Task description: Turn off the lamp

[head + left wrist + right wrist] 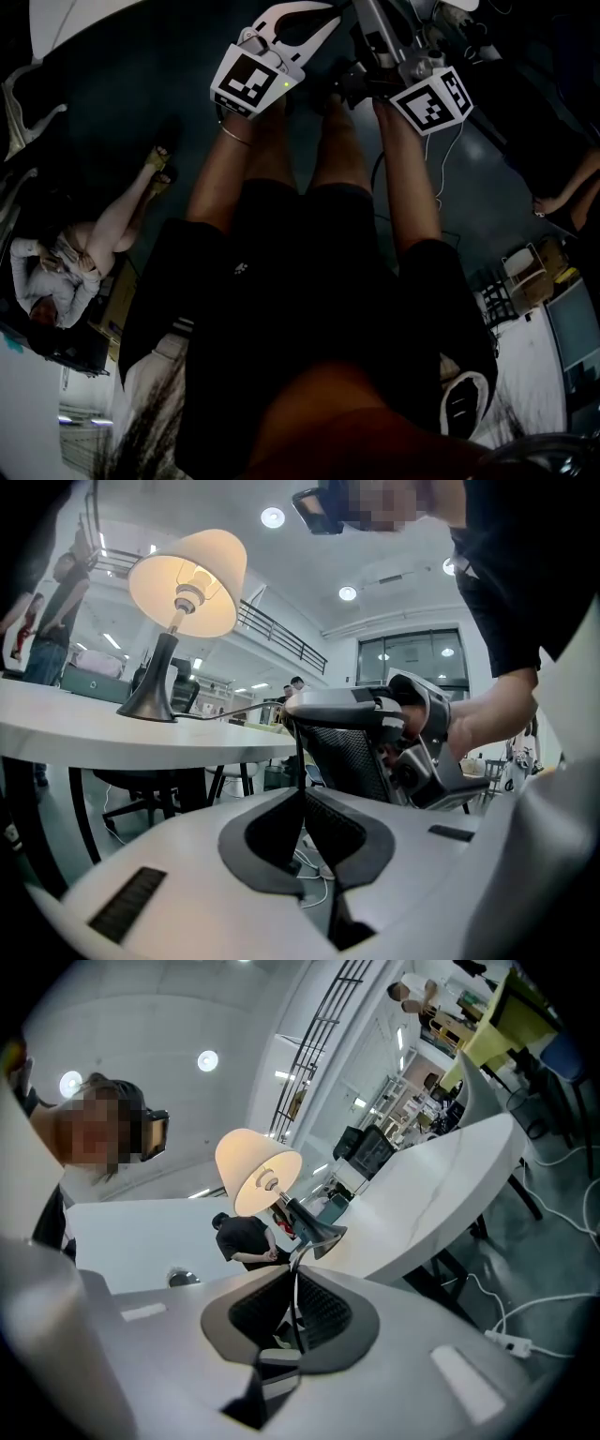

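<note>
Both grippers are closed on the same thin dark cord. The left gripper (300,794) has its jaws pressed together on the cord (299,752) where it rises straight out of them. The right gripper (295,1283) also pinches the cord, which runs on from its jaws toward the lamp's foot. In the left gripper view the right gripper sits just above and beside the left one, carried by the person's hand (487,714), and the short stretch of cord between them looks taut. Just behind them stands a mesh office chair (347,757), and past it the cord trails onto a white table (94,738). The lamp (183,583) stands upright on that table, well apart from both grippers, on a dark flared base with a cream shade. The shade glows warmly in both gripper views, so the lamp is on and the task is not yet done. No switch can be made out on the cord, stem or base. The holds on the cord suggest an inline switch is being sought or about to be worked, but that is a guess. What remains is to find the switch and press it. Farther off are a bystander (242,1237) and a bright open hall with round ceiling lights (273,517).
</note>
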`<state>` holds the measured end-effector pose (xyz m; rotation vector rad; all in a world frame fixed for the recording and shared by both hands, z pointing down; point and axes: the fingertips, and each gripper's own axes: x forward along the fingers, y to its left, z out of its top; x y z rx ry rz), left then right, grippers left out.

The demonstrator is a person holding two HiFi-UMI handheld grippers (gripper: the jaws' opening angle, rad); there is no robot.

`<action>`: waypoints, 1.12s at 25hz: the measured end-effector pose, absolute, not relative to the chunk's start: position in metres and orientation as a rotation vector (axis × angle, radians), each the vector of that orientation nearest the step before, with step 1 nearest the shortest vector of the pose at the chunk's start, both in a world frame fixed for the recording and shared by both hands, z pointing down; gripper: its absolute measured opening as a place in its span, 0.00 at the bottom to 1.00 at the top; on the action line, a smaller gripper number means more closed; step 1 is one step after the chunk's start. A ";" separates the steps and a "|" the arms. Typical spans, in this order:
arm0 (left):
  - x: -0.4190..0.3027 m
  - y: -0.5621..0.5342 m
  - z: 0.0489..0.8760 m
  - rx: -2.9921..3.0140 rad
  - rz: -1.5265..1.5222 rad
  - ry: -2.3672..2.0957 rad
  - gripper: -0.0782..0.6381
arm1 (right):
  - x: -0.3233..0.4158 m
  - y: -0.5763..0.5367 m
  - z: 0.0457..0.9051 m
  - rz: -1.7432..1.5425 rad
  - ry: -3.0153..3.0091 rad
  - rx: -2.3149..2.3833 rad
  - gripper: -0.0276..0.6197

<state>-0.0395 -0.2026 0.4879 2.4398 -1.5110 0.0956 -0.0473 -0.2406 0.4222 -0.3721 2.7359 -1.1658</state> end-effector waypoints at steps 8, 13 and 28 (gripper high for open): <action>-0.040 -0.204 0.473 2.445 0.024 -1.516 0.14 | -0.027 -0.247 0.423 -0.972 2.807 -0.503 0.07; -0.039 -0.202 0.461 2.469 -0.015 -1.501 0.14 | -0.014 -0.242 0.439 -0.961 2.854 -0.563 0.07; -0.047 -0.201 0.430 2.479 -0.097 -1.497 0.14 | -0.025 -0.208 0.483 -0.932 3.052 -0.610 0.22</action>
